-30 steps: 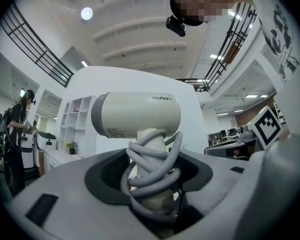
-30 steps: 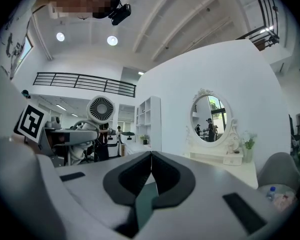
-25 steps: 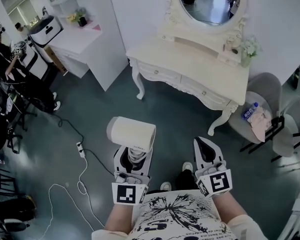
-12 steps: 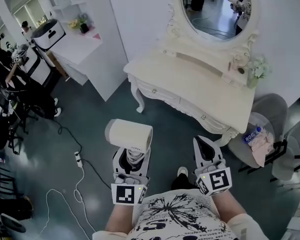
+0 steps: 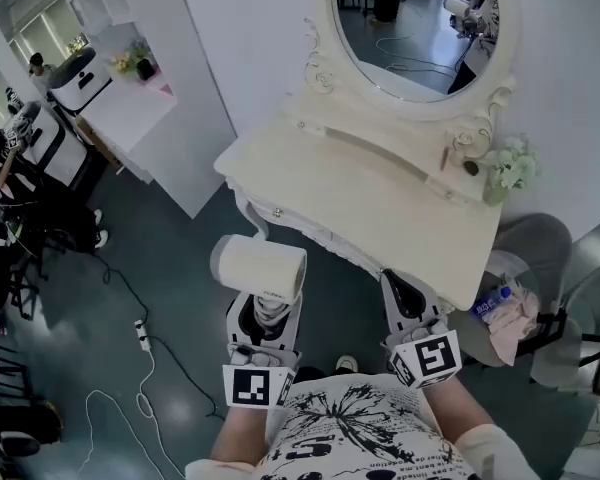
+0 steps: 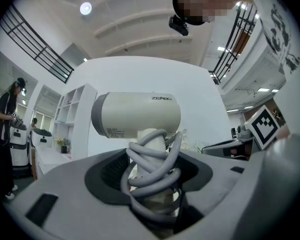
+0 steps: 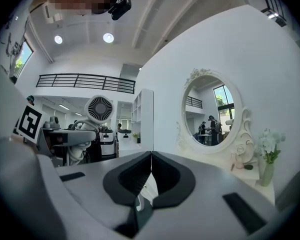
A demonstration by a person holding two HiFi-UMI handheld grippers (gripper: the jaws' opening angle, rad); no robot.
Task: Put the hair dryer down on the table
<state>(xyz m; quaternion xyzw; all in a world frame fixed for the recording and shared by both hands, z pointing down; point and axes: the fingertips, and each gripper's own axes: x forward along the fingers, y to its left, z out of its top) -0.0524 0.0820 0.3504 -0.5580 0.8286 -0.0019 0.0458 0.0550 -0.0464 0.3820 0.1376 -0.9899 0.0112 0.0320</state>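
Just beyond our printed shirt (image 5: 350, 418), we hold both claws out level over the dark floor. Our left claw (image 5: 268, 306) is clamped around the handle of the cream hair dryer (image 5: 262, 268). Its grey cord (image 6: 150, 171) is wound in loops about that handle between the jaws, and the barrel lies crosswise above the claw. Our right claw (image 5: 405, 290), beside the left one and apart from it, is closed on nothing, its dark pads meeting in a thin line.

The dryer is carried in the air, not yet on the worktop (image 5: 380, 208). Its barrel is just short of the cream dressing table's front edge, near a carved corner leg. On the floor to our left lies a white power strip (image 5: 140, 330) with its cable trailing.

Farther on, the worktop's back ledge bears a vase of pale flowers (image 5: 510, 165) at the right, and the oval mirror (image 5: 410, 23) rises against the white wall. A grey chair (image 5: 540, 243) stands at the table's right end, with a bottle (image 5: 490, 303) lying on a seat beside it.
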